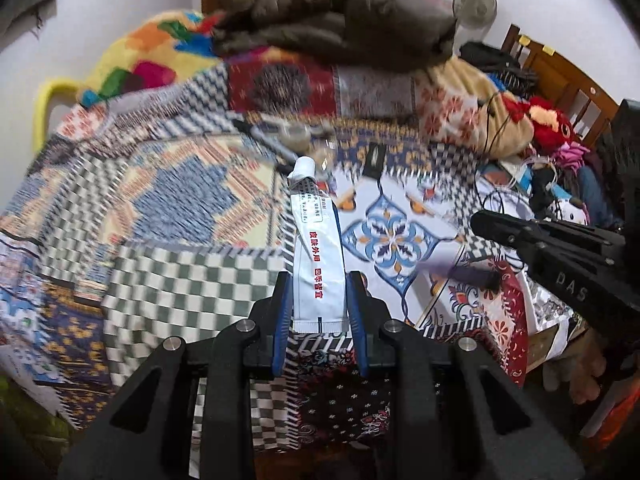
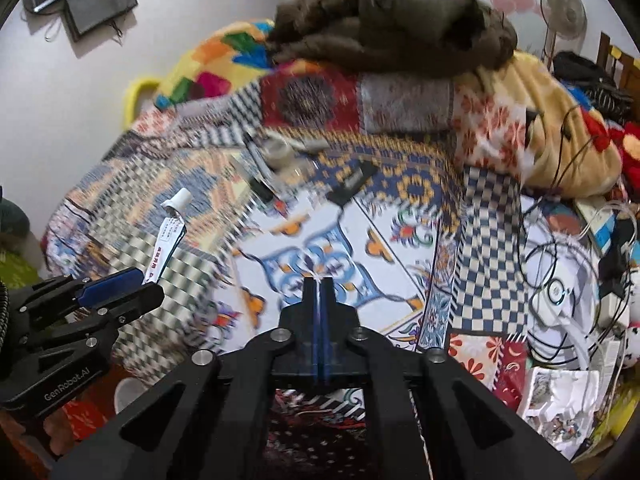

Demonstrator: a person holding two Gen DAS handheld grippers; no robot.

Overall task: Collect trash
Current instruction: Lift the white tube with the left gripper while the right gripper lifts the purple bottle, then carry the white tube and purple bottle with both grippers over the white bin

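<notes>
While the left gripper (image 1: 319, 300) jaws clamp the ointment tube (image 1: 316, 248) by its crimped tail for disposal, the right gripper (image 2: 319, 292) jaws pinch only a thin white scrap (image 2: 317, 277).

I've got a silvery-white tube (image 1: 316, 256) with red lettering, a dark blue edge stripe and a white cap. The pads (image 1: 281, 320) gripping it are bright blue on my black left gripper (image 1: 319, 304); my right gripper (image 2: 319, 292) is black too, with a thin blue line down its middle. Under both, the bedspread (image 1: 192, 280) is a patchwork: grey-green and white checks, blue-and-white checks, a white patch with blue and orange flower shapes, a red patch with dark medallions. Further back I'm seeing a brown coat (image 1: 340, 20), a yellow blanket (image 1: 140, 52) with orange, green, blue and pink blocks, and a red plush toy (image 1: 552, 124).
</notes>
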